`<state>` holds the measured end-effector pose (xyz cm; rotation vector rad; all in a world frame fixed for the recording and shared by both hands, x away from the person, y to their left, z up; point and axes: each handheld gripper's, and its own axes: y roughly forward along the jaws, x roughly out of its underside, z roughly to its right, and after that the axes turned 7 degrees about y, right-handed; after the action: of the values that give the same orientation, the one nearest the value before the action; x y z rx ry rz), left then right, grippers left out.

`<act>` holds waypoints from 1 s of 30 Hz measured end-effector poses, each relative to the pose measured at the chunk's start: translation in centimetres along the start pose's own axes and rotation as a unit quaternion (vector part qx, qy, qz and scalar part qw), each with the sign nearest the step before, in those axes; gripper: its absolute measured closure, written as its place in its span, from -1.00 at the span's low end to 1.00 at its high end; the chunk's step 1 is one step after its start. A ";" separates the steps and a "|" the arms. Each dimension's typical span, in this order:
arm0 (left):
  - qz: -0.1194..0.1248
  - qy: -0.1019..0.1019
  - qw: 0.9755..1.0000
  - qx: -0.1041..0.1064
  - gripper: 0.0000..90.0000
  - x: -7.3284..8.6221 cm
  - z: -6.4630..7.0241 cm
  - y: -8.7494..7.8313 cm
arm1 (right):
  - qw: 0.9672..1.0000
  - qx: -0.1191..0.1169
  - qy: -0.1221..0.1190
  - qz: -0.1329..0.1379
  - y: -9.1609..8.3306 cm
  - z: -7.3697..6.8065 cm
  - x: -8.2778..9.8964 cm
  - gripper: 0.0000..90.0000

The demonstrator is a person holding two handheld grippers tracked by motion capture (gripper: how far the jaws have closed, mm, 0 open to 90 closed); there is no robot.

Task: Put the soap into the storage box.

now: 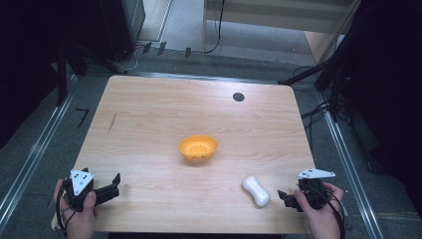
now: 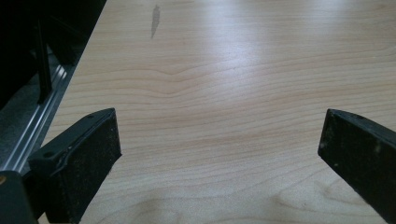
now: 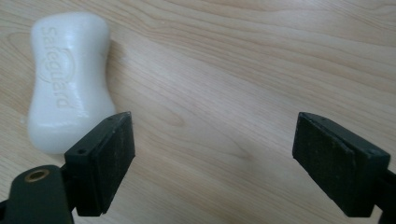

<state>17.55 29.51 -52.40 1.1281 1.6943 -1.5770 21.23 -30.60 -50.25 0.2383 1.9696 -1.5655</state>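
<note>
A white bar of soap (image 1: 256,190) lies on the wooden table (image 1: 199,114) near the front right. My right gripper (image 1: 285,199) rests just to its right, held in a hand, jaws wide apart and empty. In the right gripper view the soap (image 3: 67,79) lies beyond the left jaw and outside the gap of the gripper (image 3: 212,135). An orange bowl (image 1: 198,148) stands at the table's middle. At the front left corner a hand holds my left gripper (image 1: 115,186), open, with bare wood between its jaws (image 2: 219,130).
A small black disc (image 1: 238,97) sits at the far right of the table. A dark streak (image 1: 112,122) marks the wood at the left. Metal rails (image 1: 37,149) and dark stands (image 1: 328,74) flank the table; the left edge shows beside the left jaw.
</note>
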 end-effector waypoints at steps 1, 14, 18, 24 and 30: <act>0.000 0.000 1.000 0.000 -1.00 0.0 0.0 0.0 | 1.000 -0.002 -0.003 -0.002 0.1 -0.3 -0.2 -0.70; -0.001 0.004 1.000 0.001 -1.00 0.0 0.1 0.1 | 0.999 -0.037 0.002 0.014 0.1 -2.9 -1.6 -0.58; -0.002 0.005 1.000 0.003 -1.00 0.0 0.1 0.0 | 0.999 -0.033 -0.006 0.009 0.1 -3.5 -1.7 -0.57; -0.004 0.009 1.000 0.002 -1.00 0.0 0.1 0.0 | 0.999 -0.044 -0.020 -0.004 0.4 -4.5 -1.9 -0.48; -0.004 0.010 1.000 0.002 -1.00 -0.1 0.1 0.0 | 0.998 -0.054 -0.027 -0.018 0.7 -5.4 -2.0 -0.40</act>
<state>17.59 29.38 -52.39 1.1444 1.7112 -1.5806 21.39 -24.95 -49.10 0.1159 2.0193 -1.4674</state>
